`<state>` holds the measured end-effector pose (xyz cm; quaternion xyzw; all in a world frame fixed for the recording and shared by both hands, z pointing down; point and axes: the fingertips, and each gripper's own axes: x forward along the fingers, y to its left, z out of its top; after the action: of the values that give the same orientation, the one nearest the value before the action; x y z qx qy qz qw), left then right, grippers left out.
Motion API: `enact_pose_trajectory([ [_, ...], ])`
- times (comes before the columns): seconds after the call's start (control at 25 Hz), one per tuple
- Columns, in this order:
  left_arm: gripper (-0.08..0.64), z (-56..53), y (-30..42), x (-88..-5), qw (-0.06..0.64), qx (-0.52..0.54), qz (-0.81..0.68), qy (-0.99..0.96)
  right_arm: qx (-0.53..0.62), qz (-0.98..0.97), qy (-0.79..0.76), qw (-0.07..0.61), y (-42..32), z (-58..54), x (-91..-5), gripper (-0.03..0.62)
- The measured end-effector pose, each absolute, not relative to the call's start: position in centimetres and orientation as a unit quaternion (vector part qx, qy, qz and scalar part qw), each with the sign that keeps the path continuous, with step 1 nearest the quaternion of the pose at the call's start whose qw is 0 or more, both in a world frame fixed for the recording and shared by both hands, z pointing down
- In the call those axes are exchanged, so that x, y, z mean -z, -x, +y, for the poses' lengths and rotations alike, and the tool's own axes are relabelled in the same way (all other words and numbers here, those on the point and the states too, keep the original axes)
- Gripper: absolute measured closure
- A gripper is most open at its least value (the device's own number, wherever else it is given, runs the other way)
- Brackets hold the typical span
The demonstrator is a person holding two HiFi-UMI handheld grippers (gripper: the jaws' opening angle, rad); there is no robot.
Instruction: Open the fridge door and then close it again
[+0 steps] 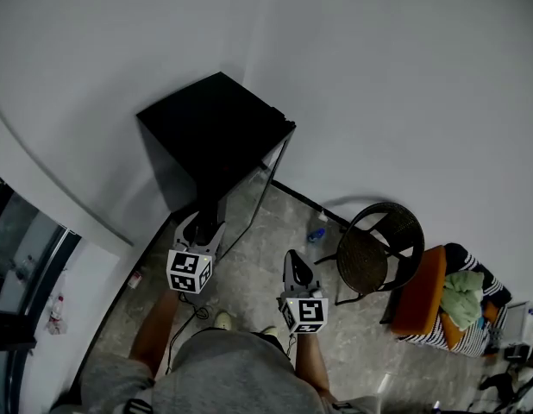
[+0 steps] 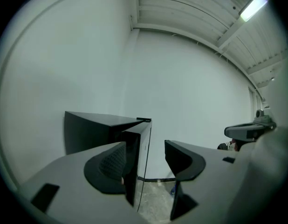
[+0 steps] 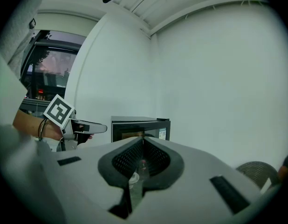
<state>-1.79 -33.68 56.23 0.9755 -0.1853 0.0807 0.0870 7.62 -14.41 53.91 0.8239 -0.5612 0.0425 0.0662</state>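
1. The left gripper (image 2: 145, 164) has its jaws apart, with the near edge of the glass-fronted door (image 2: 143, 143) between them and not pinched. I would close squarely on that edge, then pull along the hinge's arc.
2. The tall black box fridge (image 1: 219, 128) stands upright on the floor against the white wall. Its long axis is vertical and its door faces the person.
3. The right gripper (image 3: 143, 164) has its jaws together and holds nothing.

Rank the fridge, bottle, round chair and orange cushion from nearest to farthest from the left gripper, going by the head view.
From the left gripper:
1. Fridge, straight ahead, door edge between the tongs.
2. Bottle, to the right, by the wall.
3. Round chair, just past the bottle.
4. Orange cushion, farthest right, beyond the chair.
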Motion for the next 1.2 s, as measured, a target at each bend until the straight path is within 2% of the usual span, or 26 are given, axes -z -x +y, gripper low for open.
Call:
enact_pose_trajectory([
  [0.28,0.256,-35.2,-0.2,-57.1,0.077,-0.094,-0.17,-0.978,-0.054,-0.531,-0.843,0.064,-9.3,-12.6,-54.1,0.568],
  [1.2,0.252,-36.4,-2.5,-59.3,0.094,-0.105,-0.161,-0.977,-0.079,-0.485,-0.868,0.067,-10.2,-10.0,-54.7,0.568],
])
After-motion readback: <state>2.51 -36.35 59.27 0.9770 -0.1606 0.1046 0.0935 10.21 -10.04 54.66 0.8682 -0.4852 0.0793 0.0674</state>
